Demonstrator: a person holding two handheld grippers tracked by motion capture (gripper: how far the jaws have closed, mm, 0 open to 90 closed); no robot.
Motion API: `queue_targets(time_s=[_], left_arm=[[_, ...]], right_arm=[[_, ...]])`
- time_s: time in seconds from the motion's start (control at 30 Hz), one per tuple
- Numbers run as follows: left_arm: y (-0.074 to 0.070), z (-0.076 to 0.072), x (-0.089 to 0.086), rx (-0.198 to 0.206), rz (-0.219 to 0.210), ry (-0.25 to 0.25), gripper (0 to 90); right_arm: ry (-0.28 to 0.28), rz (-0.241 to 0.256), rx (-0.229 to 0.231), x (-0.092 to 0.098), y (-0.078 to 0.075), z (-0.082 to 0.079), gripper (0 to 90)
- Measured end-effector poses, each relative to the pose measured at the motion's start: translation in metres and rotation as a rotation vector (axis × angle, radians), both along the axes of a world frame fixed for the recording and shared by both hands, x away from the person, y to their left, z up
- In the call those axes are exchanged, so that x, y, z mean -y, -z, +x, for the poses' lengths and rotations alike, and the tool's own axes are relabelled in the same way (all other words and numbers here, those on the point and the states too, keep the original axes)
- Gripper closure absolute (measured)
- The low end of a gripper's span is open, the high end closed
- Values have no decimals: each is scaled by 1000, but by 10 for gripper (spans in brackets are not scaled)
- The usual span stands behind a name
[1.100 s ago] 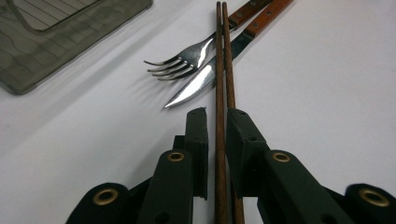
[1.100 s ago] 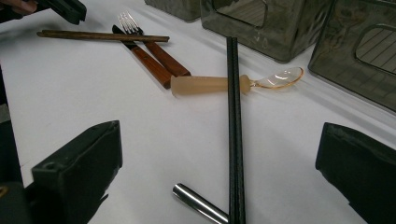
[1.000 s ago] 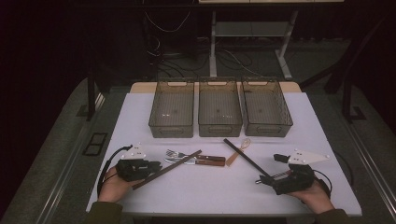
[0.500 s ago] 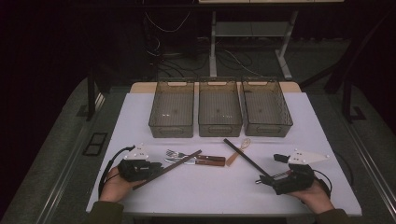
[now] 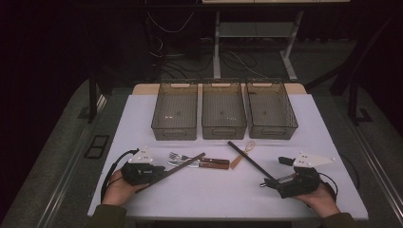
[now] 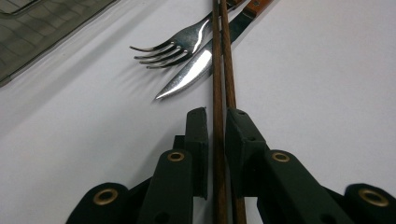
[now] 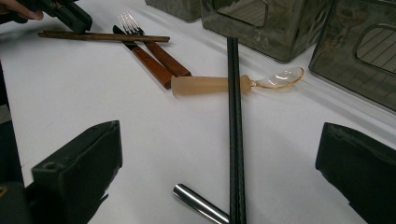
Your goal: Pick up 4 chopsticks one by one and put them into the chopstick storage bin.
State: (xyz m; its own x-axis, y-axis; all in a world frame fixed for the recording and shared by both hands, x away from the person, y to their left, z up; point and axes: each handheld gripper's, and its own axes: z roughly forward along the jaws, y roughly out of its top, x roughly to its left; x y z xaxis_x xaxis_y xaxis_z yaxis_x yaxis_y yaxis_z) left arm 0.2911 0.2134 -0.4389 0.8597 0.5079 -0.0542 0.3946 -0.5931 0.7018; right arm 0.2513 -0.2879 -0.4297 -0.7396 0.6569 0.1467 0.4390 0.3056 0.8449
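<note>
Nothing on the desk point(image 5: 142, 114) had shifted visibly since the earlier frames, and both hands stayed at its near edge. On the left, the left gripper point(image 6: 215, 128) had its jaws narrowed around the near end of the brown wooden chopsticks point(image 6: 219, 70), which ran away over the knife point(image 6: 187, 74) beside the fork point(image 6: 168, 46). On the right, the right gripper point(image 7: 219, 154) stood wide open, the black chopsticks point(image 7: 235, 126) lying between its jaws and crossing a pale-handled spoon point(image 7: 224, 84) near three bins point(image 5: 224, 111).
</note>
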Motion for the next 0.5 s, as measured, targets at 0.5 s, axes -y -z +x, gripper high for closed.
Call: queue_targets(time_s=[0.5], left_arm=[[5, 2, 2, -8, 20, 2, 785]], right_arm=[[0, 1, -2, 0, 0, 0, 8]])
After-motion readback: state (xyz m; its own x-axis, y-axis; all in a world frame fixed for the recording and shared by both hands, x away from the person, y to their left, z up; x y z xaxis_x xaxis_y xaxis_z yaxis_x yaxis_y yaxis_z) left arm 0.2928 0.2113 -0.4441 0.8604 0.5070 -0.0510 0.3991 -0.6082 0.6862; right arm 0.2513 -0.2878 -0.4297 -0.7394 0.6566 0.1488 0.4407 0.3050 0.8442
